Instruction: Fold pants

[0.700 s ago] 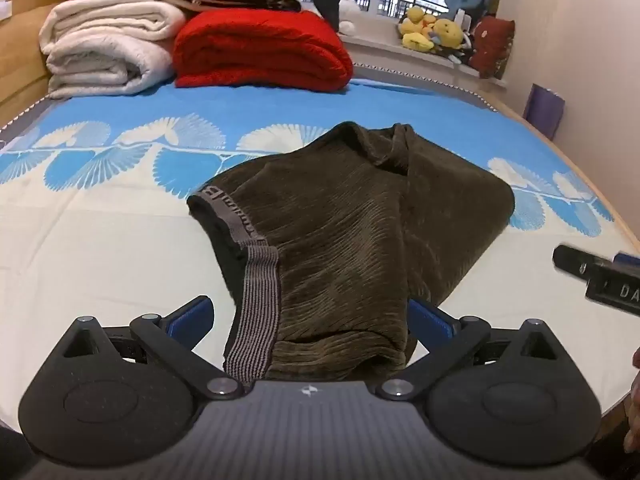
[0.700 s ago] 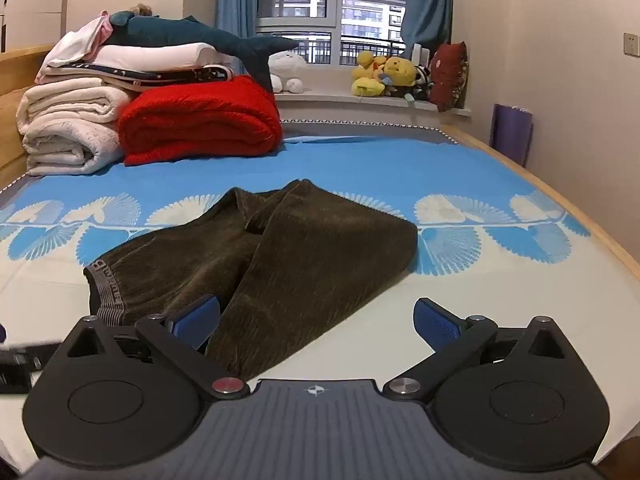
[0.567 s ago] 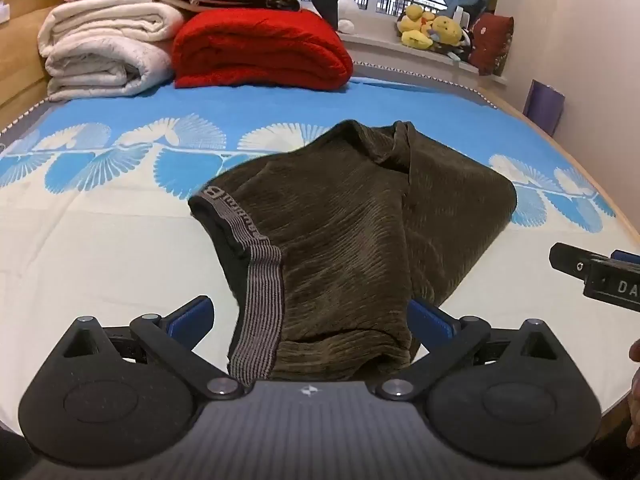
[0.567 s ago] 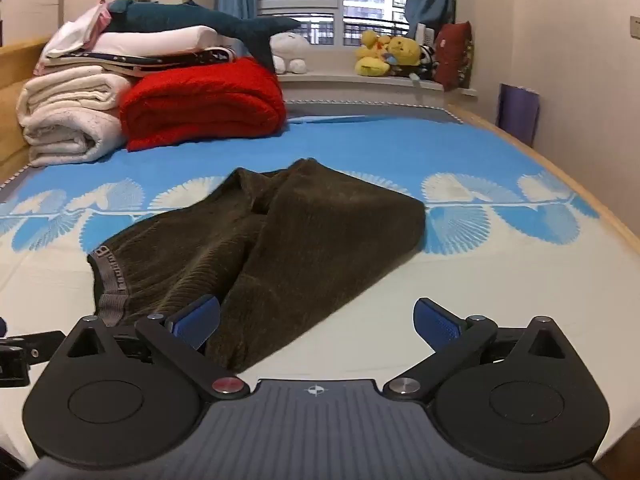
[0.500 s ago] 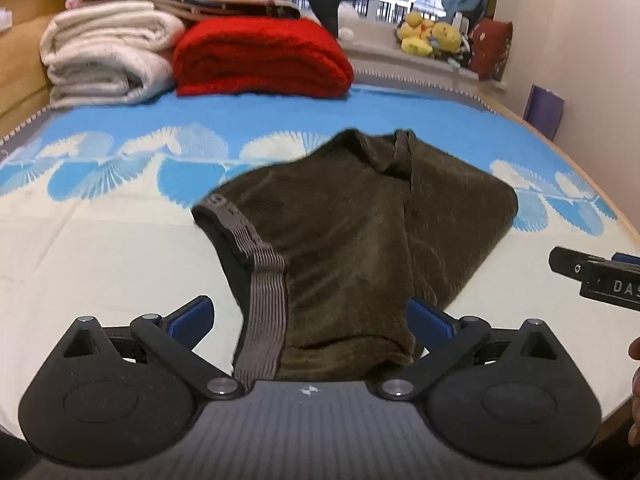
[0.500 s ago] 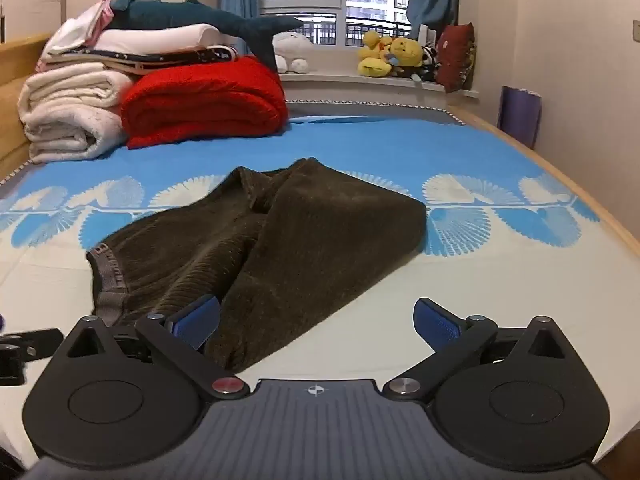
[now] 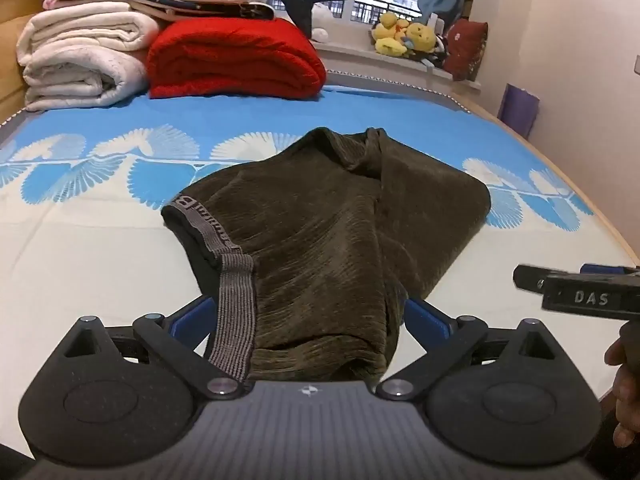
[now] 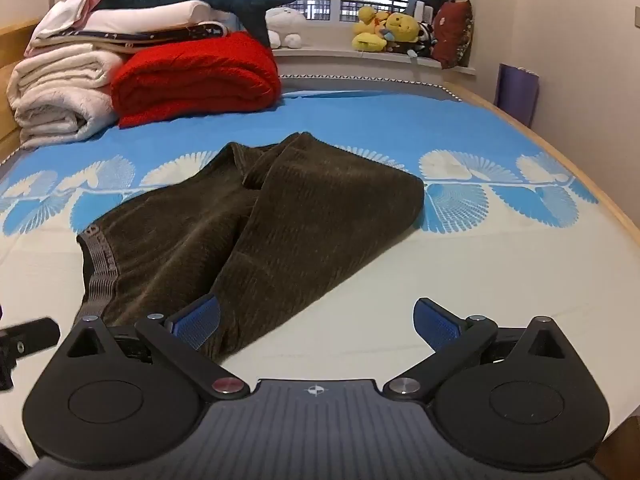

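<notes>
My left black two-finger tool (image 7: 308, 316) tilts downward, its blue-padded fingers (image 7: 190, 320) spread wide and gripping nothing. My right black tool (image 8: 316, 322) tilts down likewise, jaws wide apart. My right hand (image 7: 626, 392) shows at the edge.

The white letters "DAS" are read on the black body of the right gripper (image 7: 588, 294), seen at the right edge of the left wrist view. Pale woven lettering is seen along the grey elastic waistband (image 7: 204, 220) of the dark olive corduroy pants (image 7: 340, 240), but it cannot be made out in either view.
</notes>
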A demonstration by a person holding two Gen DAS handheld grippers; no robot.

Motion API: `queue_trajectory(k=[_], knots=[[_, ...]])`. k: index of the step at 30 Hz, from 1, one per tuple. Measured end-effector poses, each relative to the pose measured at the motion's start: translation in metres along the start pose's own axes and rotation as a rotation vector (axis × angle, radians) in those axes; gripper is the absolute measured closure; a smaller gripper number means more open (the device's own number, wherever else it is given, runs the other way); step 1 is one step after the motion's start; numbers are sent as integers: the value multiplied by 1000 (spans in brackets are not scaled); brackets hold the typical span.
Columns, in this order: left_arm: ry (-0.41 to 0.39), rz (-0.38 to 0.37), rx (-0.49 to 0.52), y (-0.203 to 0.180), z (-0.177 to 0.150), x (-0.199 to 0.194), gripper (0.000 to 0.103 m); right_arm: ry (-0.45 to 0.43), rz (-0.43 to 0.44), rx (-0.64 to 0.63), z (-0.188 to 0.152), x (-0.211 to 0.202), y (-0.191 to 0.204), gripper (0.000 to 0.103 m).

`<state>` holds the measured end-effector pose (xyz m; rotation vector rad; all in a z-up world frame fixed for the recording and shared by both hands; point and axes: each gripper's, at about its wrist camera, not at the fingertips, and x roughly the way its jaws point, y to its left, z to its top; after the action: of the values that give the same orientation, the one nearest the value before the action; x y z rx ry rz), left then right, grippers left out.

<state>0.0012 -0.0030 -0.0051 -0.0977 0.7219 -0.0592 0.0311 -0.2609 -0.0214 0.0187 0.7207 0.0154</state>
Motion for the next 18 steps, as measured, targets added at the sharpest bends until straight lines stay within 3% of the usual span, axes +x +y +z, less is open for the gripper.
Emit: queue_trajectory(k=[18], knots=[[17,11,5,-2,0,2,2,16,-3,-5,1,3,2,1]])
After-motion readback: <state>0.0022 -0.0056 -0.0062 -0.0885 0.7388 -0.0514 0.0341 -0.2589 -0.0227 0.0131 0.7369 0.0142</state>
